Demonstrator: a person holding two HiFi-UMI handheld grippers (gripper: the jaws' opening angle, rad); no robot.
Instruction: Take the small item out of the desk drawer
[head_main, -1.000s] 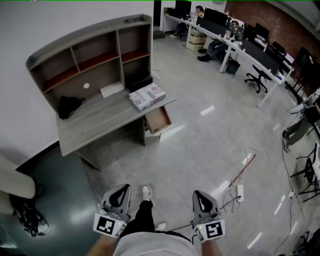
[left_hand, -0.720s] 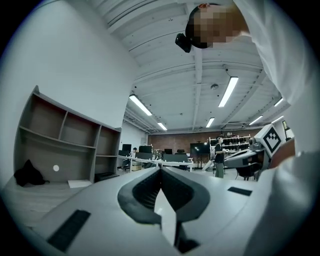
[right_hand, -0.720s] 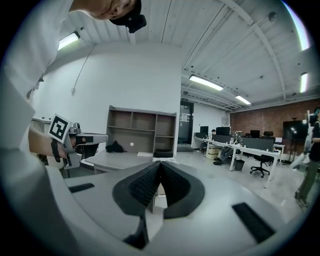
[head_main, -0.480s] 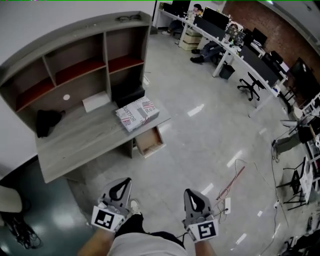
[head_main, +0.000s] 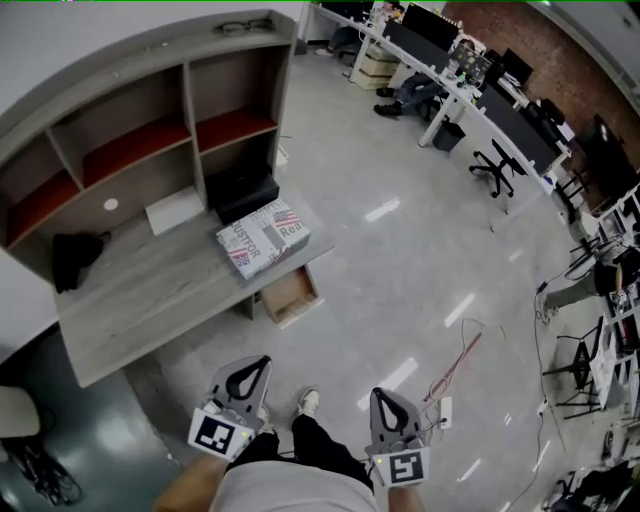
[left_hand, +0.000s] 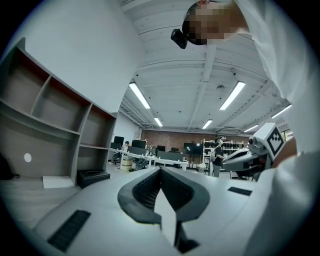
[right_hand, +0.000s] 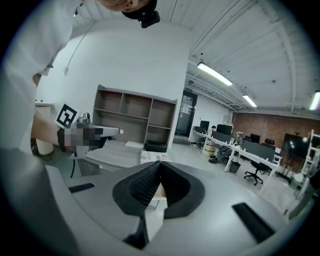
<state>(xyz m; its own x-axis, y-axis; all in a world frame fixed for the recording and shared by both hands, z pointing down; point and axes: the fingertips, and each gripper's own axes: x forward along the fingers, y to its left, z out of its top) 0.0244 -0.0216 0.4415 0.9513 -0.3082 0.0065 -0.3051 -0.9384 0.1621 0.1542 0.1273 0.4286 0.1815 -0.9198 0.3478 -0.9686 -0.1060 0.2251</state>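
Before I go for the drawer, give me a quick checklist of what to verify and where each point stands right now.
1. Drawer open: ok.
2. Small item visible inside: cannot tell, too far off.
3. Left tool ready to grasp: not ok, jaws shut, nothing between them.
4. Right tool ready: not ok, jaws shut, empty.
5. Tools at the drawer: not ok, both hang above the floor, short of the desk.
6. Red cable off the walking line: ok, it lies to the right.
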